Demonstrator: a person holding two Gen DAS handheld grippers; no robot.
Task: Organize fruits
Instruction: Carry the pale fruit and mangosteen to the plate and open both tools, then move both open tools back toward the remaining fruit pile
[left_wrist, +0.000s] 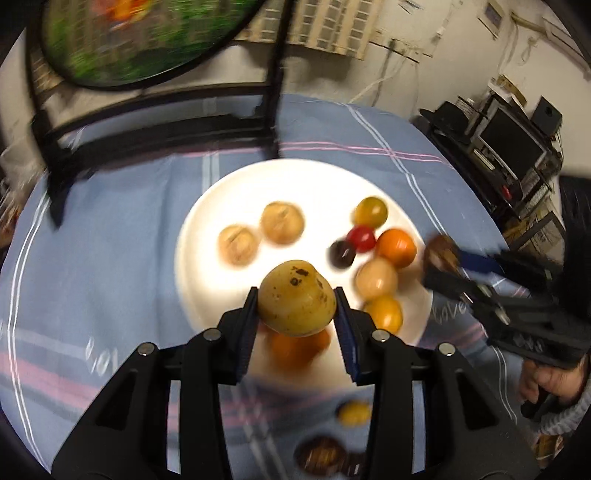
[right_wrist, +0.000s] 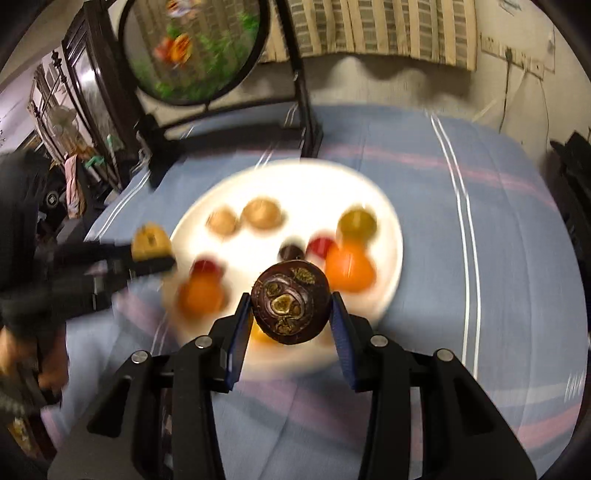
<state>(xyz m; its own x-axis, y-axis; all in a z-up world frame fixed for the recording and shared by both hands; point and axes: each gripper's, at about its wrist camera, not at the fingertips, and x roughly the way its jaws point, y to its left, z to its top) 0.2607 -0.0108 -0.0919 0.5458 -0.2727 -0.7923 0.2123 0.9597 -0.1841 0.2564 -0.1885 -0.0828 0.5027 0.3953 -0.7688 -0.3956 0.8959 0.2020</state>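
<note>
Left tongs (left_wrist: 297, 308) clench a yellow pear (left_wrist: 297, 299), held above the near edge of the white plate (left_wrist: 229, 184). Right tongs (right_wrist: 291, 314) clench a dark mangosteen (right_wrist: 290, 302), also held over the plate's near edge.

Plate sits on the counter, covered by a blue striped cloth (left_wrist: 110, 258). On the plate, left wrist view: two tan fruits (left_wrist: 258, 232) side by side at left; at right a cluster, touching or nearly so: yellow-green fruit (left_wrist: 371, 211), red one (left_wrist: 362, 238), small dark one (left_wrist: 342, 254), orange (left_wrist: 396, 247), pale peach one (left_wrist: 376, 278), another orange one (left_wrist: 384, 314). One more orange fruit (left_wrist: 299, 345) lies under the pear, blurred.

Off the plate, on the cloth near the camera: small yellow fruit (left_wrist: 354, 412) and a dark brown fruit (left_wrist: 321, 456).

A round picture stand (left_wrist: 147, 55) is behind the plate. A hand (left_wrist: 550, 380) grips the right tool's handle at the right edge.

Both views are motion-blurred.
</note>
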